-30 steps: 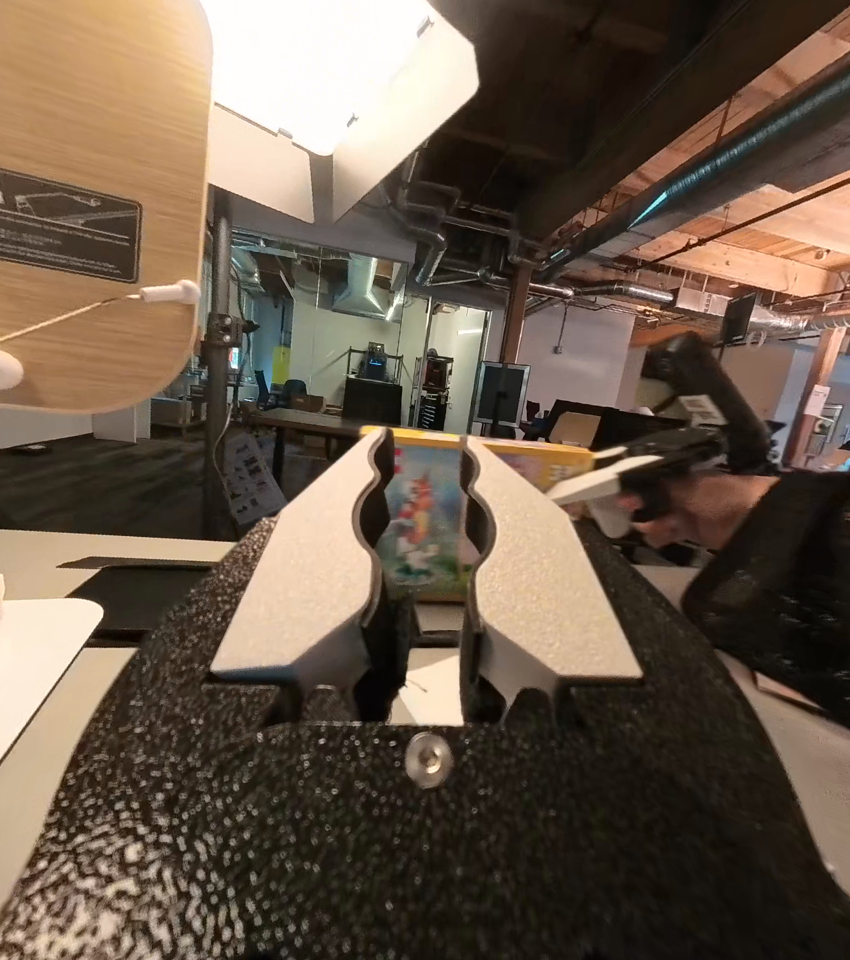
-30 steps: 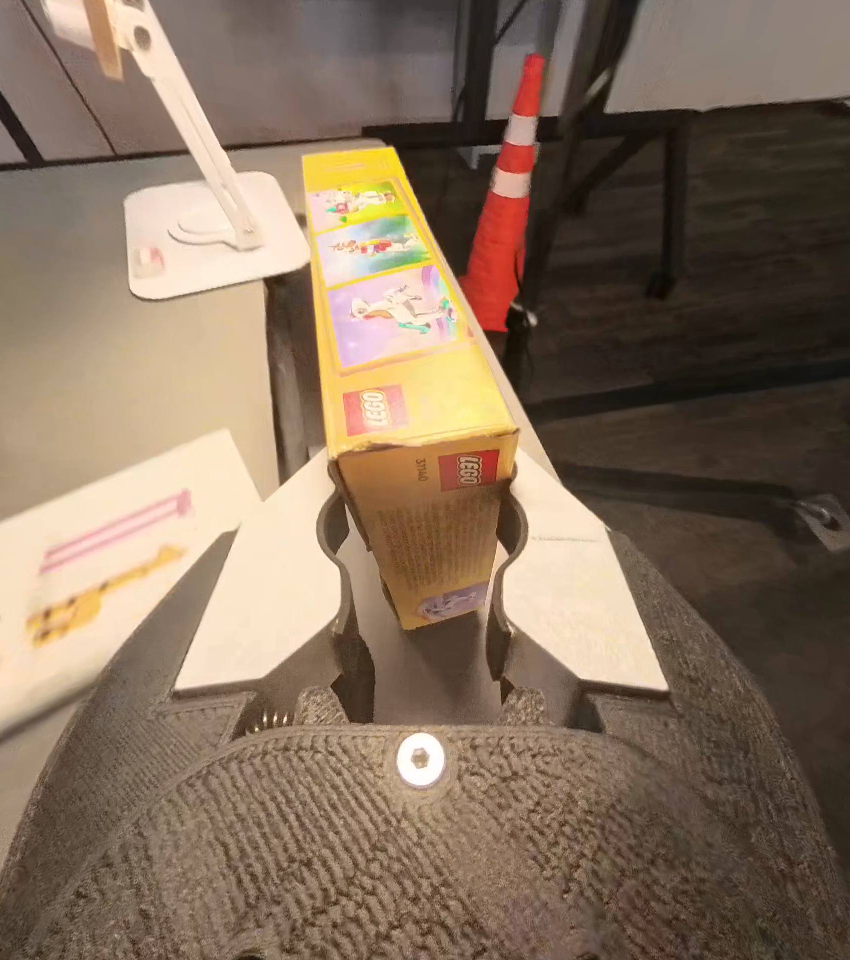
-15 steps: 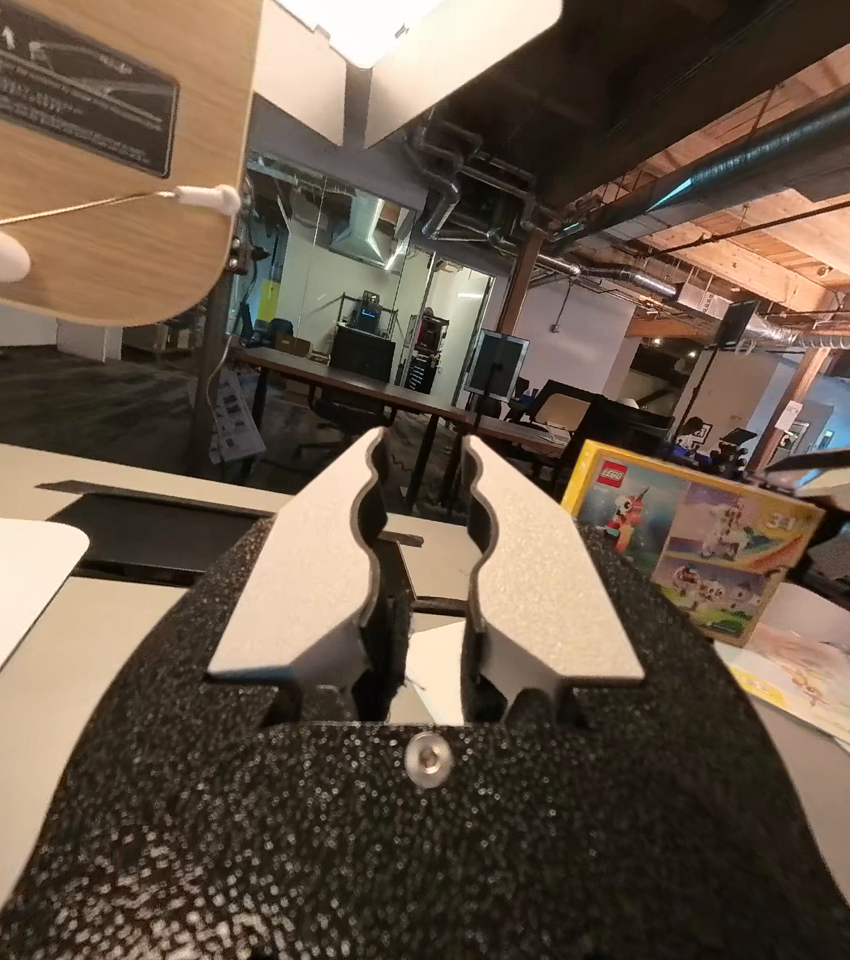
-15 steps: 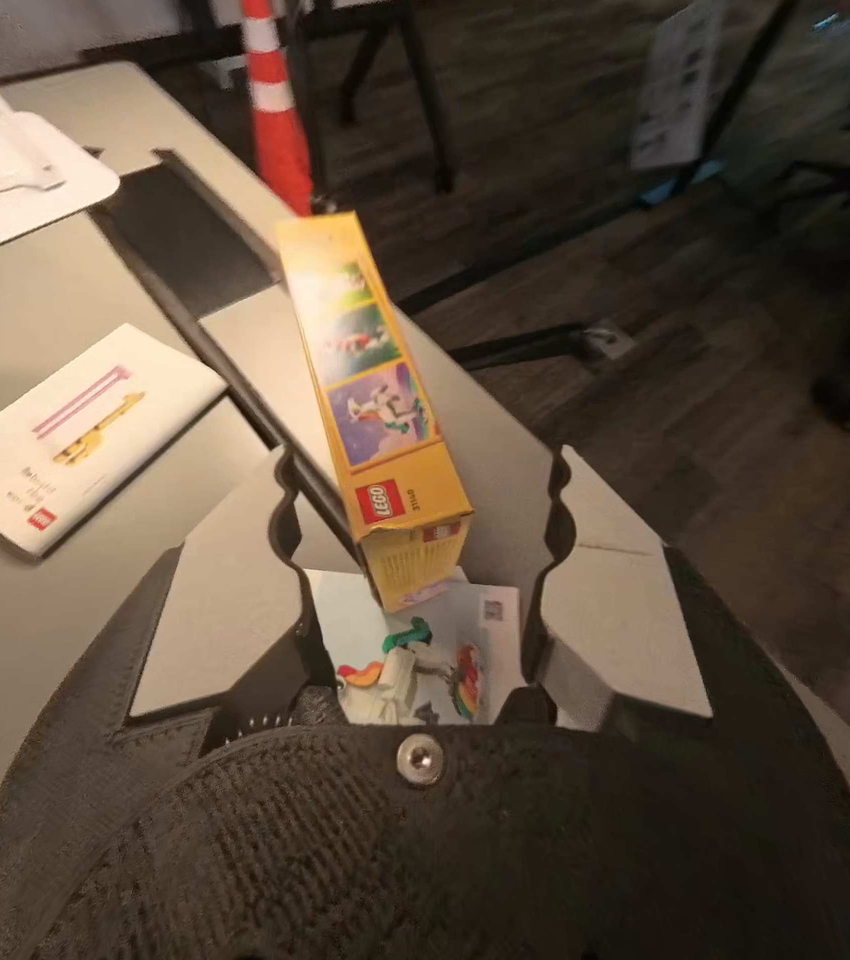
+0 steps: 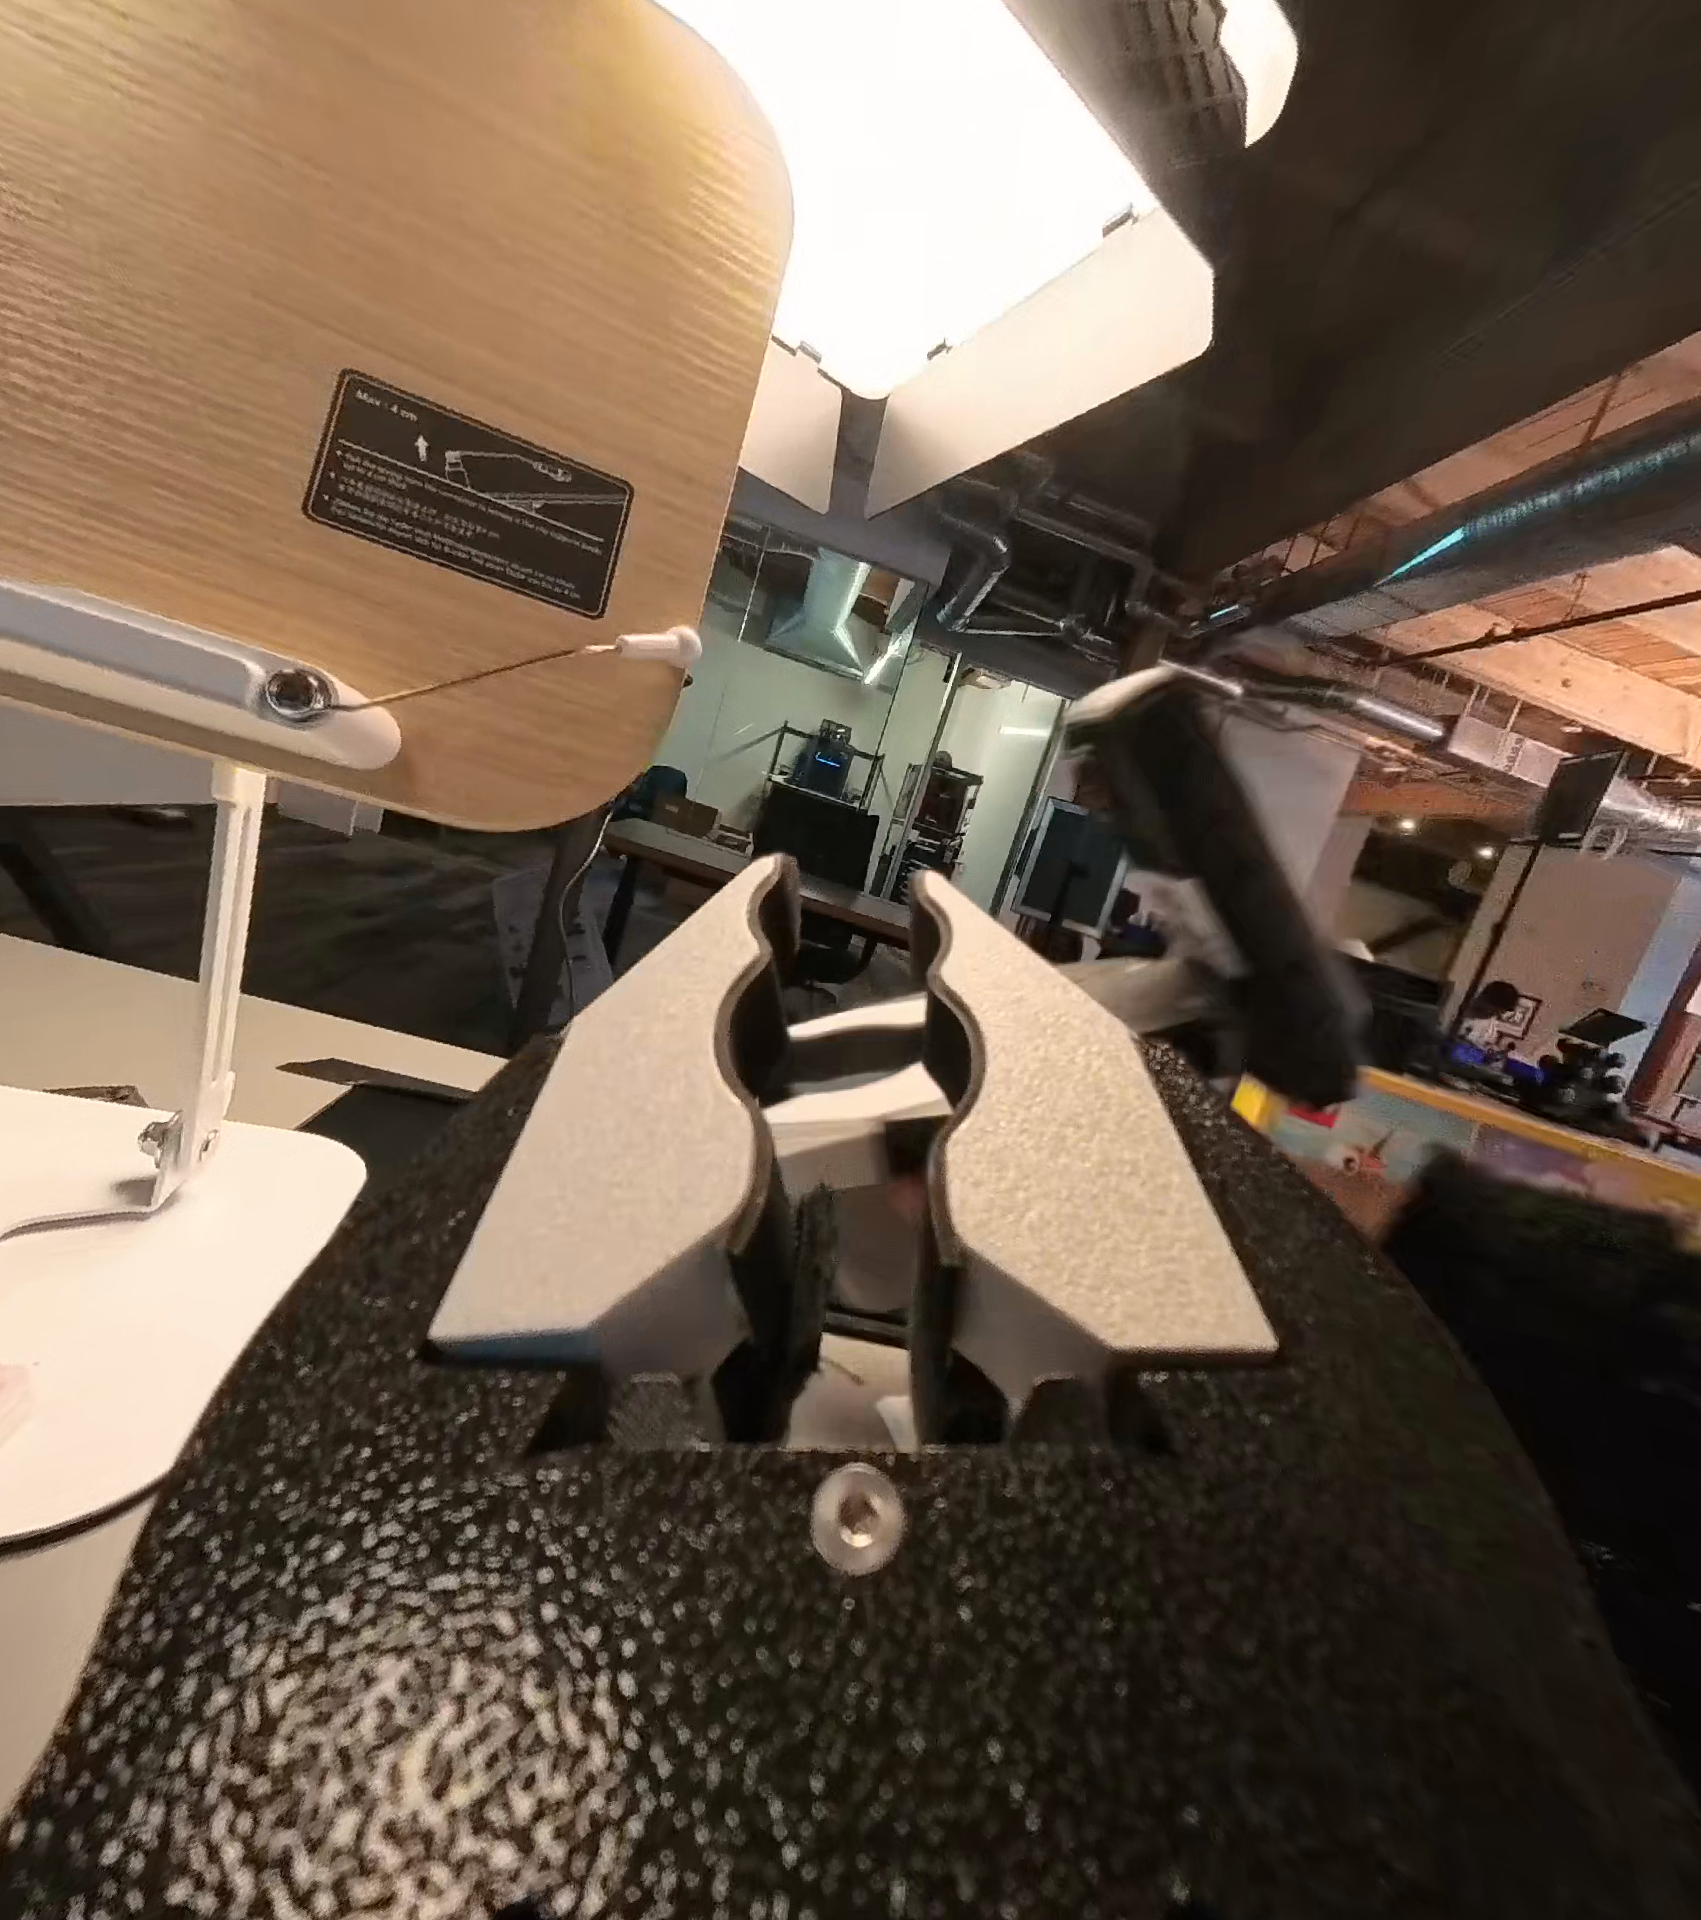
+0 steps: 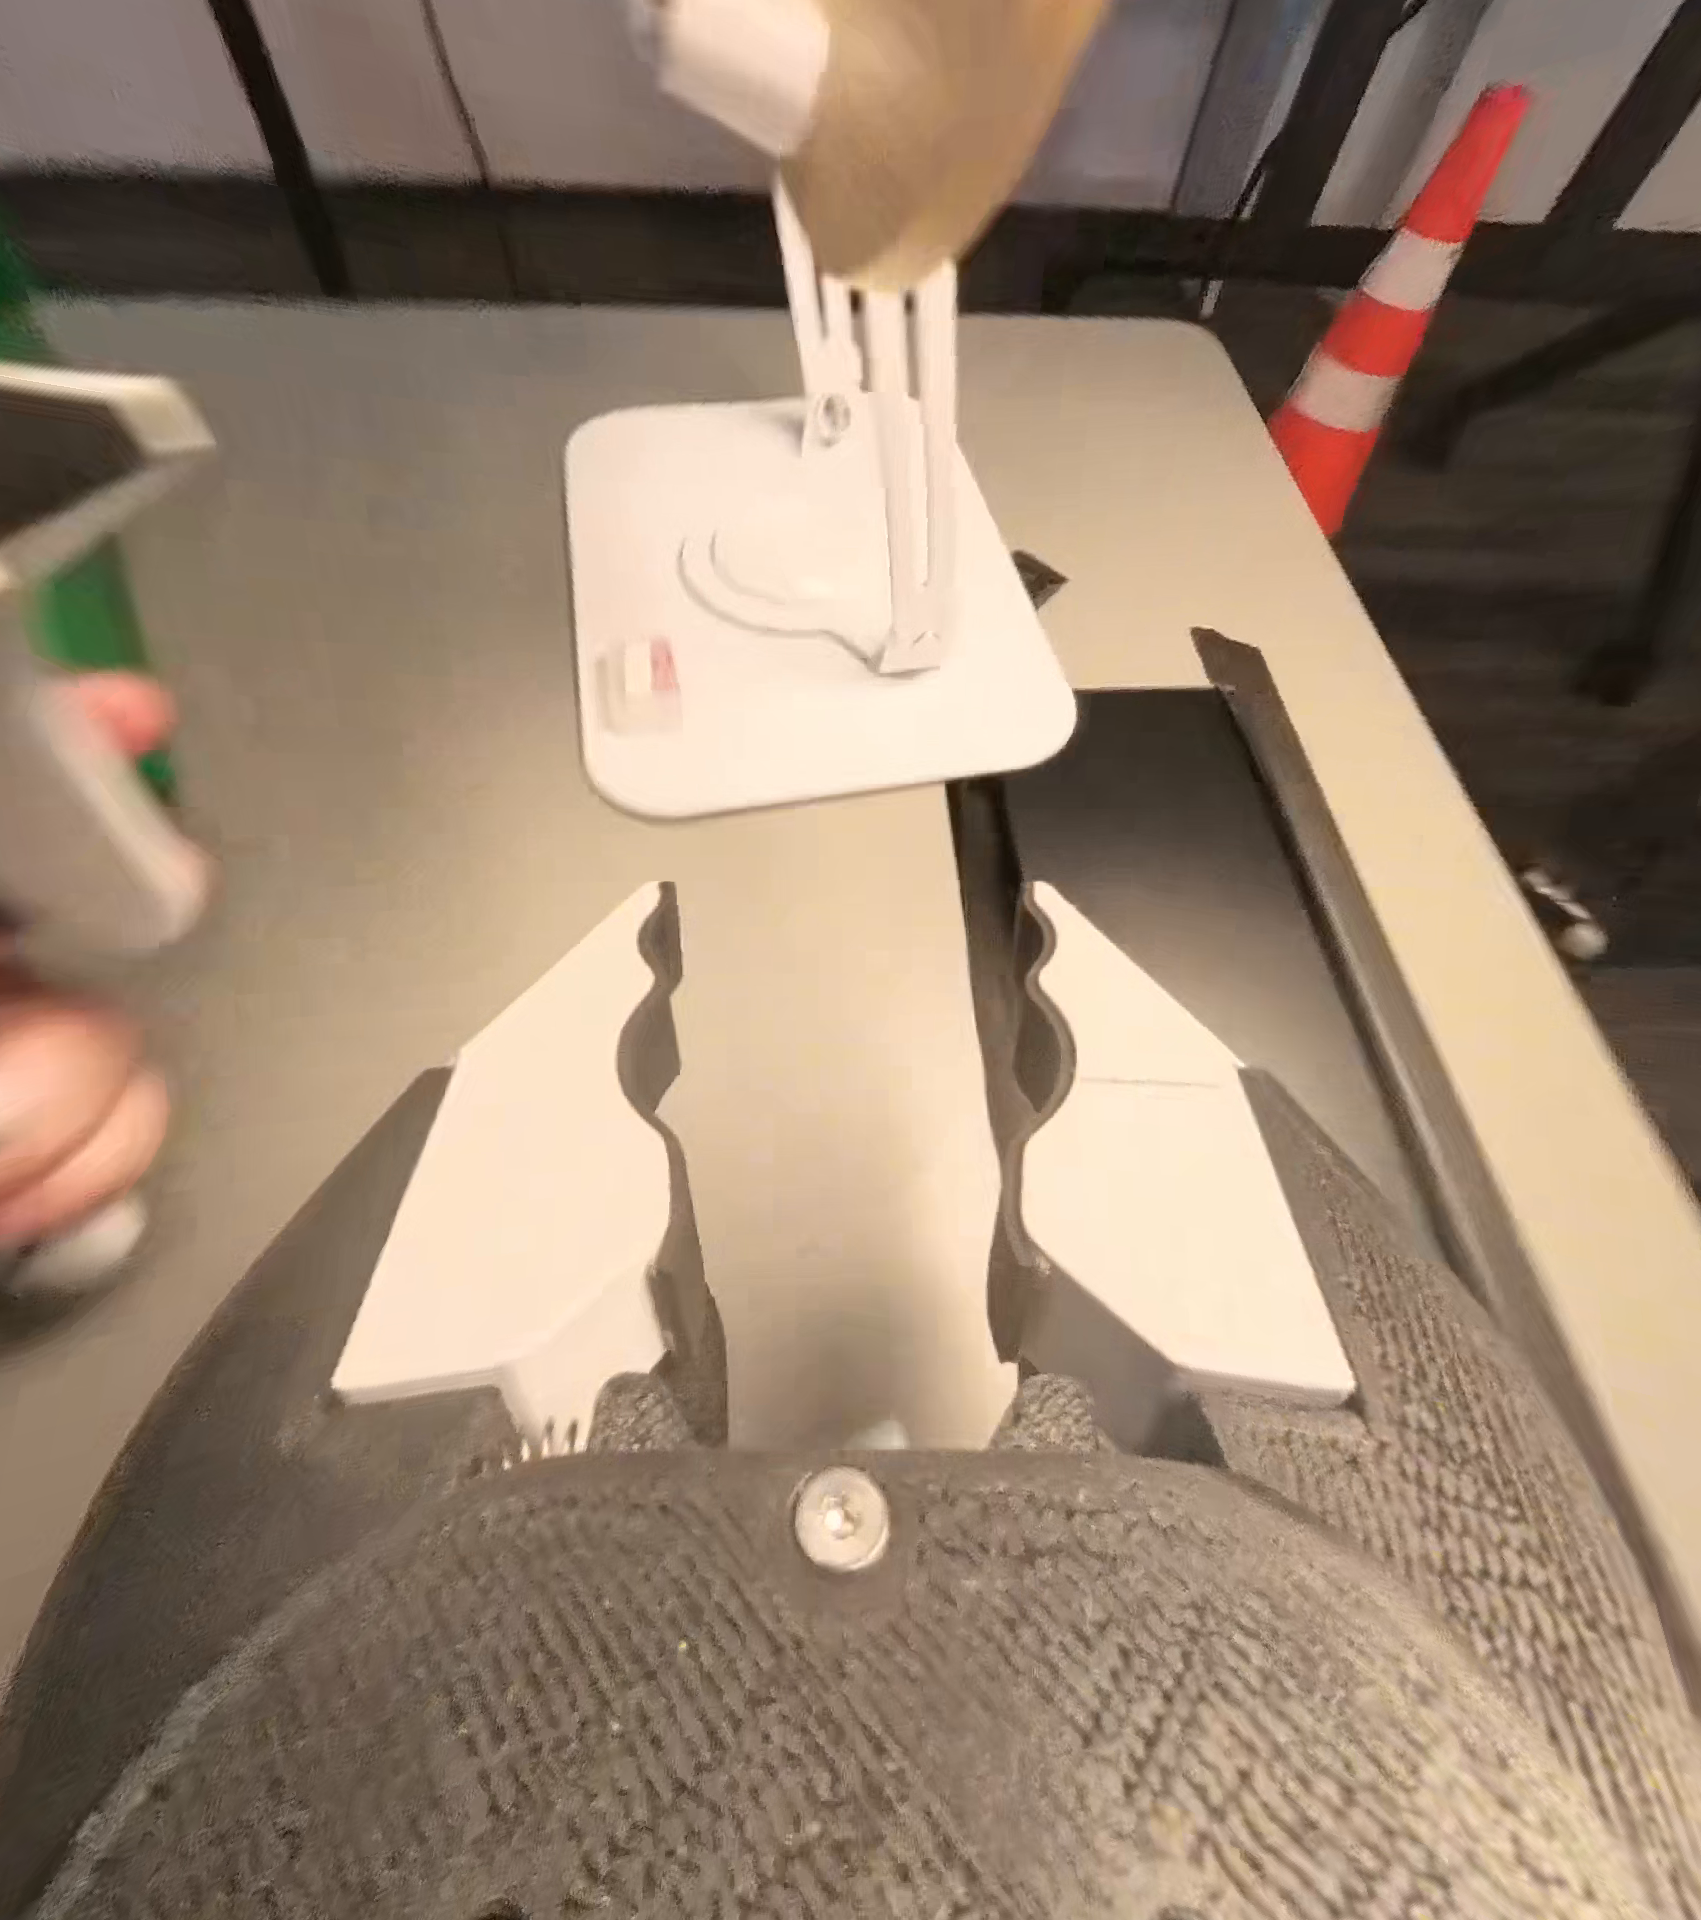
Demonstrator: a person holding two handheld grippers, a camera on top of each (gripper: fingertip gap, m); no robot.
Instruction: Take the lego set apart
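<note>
Left wrist view: the left claw (image 5: 848, 914) is sitting nearly closed, just a narrow slit between its 2 fingers, and nothing is pinched in there as far as I can tell. It's hovering over the grey desk (image 5: 15, 997), pointing out at the room. On the left, the white stand (image 5: 98, 1226) with a wooden panel (image 5: 254, 312) is looming right over it. Far right, a blurry strip of the yellow lego box (image 5: 1552, 1174) is peeking out behind the other claw's dark body (image 5: 1230, 894). That's the only bit of the set showing here.

Right wrist view: the right claw (image 6: 848, 904) is gaping wide and holding nothing, only bare desk (image 6: 410, 520) between the fingers. The white stand (image 6: 804, 644) is sitting just past the tips, with an orange cone (image 6: 1386, 301) beyond the far right corner of the desk. On the left, a hand (image 6: 4, 1132) gripping the other tool is all motion blur. No box or bricks are showing in this view.

My take: both claws are still hunting for the model. I'd slow down, get the bricks in frame first, then pin the base with 1 claw and pull pieces with the other.
</note>
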